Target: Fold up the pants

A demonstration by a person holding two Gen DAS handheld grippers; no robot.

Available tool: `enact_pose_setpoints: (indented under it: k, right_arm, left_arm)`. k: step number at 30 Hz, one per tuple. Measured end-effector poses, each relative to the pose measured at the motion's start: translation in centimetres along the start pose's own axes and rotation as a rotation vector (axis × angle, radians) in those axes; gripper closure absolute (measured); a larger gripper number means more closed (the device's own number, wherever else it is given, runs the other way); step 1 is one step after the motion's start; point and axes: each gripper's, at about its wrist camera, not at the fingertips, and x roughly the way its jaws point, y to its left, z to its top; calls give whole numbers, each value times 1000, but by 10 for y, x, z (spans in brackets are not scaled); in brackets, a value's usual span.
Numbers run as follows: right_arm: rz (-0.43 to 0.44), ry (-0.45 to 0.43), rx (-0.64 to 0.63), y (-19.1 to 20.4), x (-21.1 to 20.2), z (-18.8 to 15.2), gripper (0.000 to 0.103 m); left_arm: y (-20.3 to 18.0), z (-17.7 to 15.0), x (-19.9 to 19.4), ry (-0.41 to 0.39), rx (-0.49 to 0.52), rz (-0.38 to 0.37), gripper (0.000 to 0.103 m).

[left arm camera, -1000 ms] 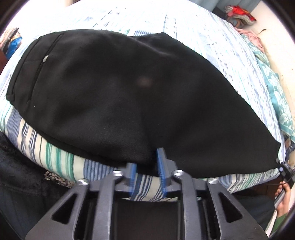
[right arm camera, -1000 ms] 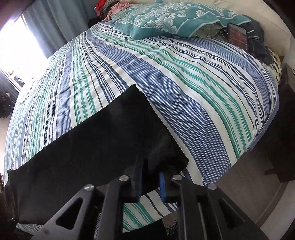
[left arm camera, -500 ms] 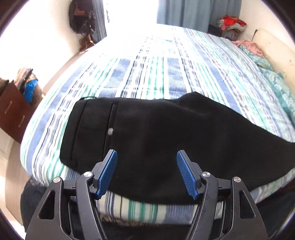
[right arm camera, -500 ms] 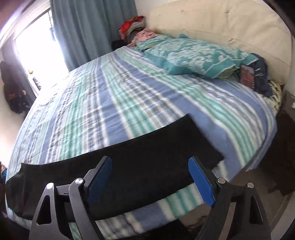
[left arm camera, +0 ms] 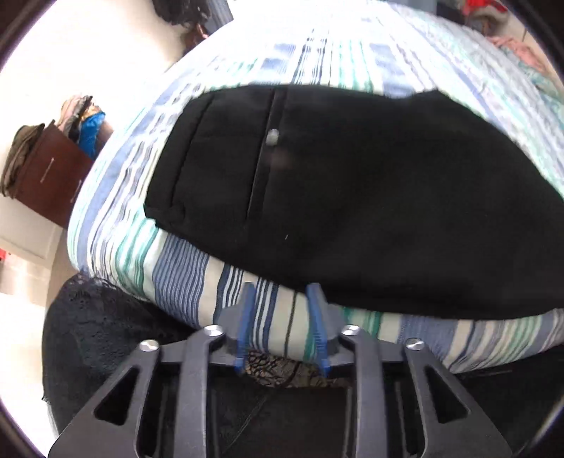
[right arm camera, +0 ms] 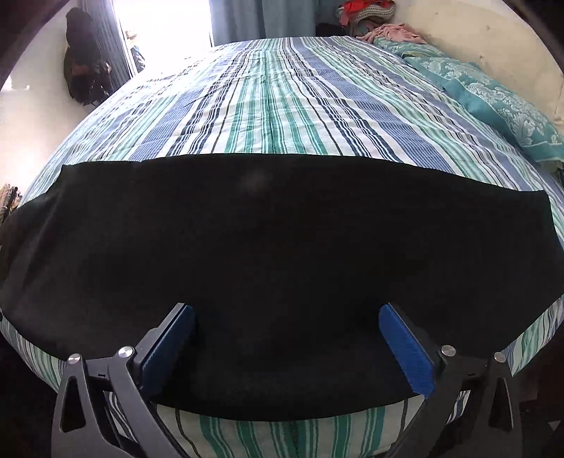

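Lying flat along the striped bedspread's (right arm camera: 282, 105) near edge, 1 pair of matte black pants (right arm camera: 268, 253) is seen. The right gripper (right arm camera: 287, 347) is spread wide over the cloth, gripping nothing. The left gripper (left arm camera: 282, 327) is narrowed to a slim gap at the mattress edge, nothing pinched.

Striped bed (right arm camera: 282, 105), teal pillow (right arm camera: 500, 102), bright window (right arm camera: 165, 24).

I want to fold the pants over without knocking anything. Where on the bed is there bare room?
The striped bedspread is bare from the far edge of the black pants up to the curtains. The right side is crowded by the teal pillow and pink clothes. Near the edge, only a thin strip of bedspread shows below the pants.
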Motion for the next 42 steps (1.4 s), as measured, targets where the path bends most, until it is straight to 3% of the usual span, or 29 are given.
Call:
enact_pose_setpoints:
  k: [2, 3, 6, 9, 16, 22, 25, 27, 30, 34, 42]
  right_arm:
    - [16, -10, 5, -4, 1, -1, 0]
    - [16, -11, 6, -5, 0, 0, 0]
    - [9, -19, 4, -2, 0, -1, 0]
    - [8, -24, -1, 0, -1, -2, 0]
    - [19, -27, -11, -1, -1, -2, 0]
    - [16, -30, -17, 0, -1, -2, 0]
    - [12, -26, -21, 1, 0, -1, 0]
    - [12, -25, -22, 1, 0, -1, 0]
    - [10, -25, -24, 2, 0, -2, 0]
    - [11, -29, -26, 2, 0, -1, 0]
    - [3, -38, -26, 3, 0, -3, 0]
  left_arm:
    - [-11, 7, -29, -122, 3, -15, 20]
    - [-16, 10, -42, -174, 14, -29, 14]
    - [-40, 32, -59, -252, 87, -83, 8]
    - [-68, 61, -48, -299, 134, -83, 8]
    - [-92, 104, 22, -200, 64, -37, 8]
    - [-93, 121, 57, -181, 4, -92, 4]
    - [-97, 112, 91, -159, 59, -36, 0]
    - [-98, 102, 88, -227, 67, -22, 0]
    - [-104, 99, 83, -244, 90, 18, 0]
    - [-99, 101, 86, -222, 67, -24, 0]
    - [-103, 102, 86, -223, 78, -2, 0]
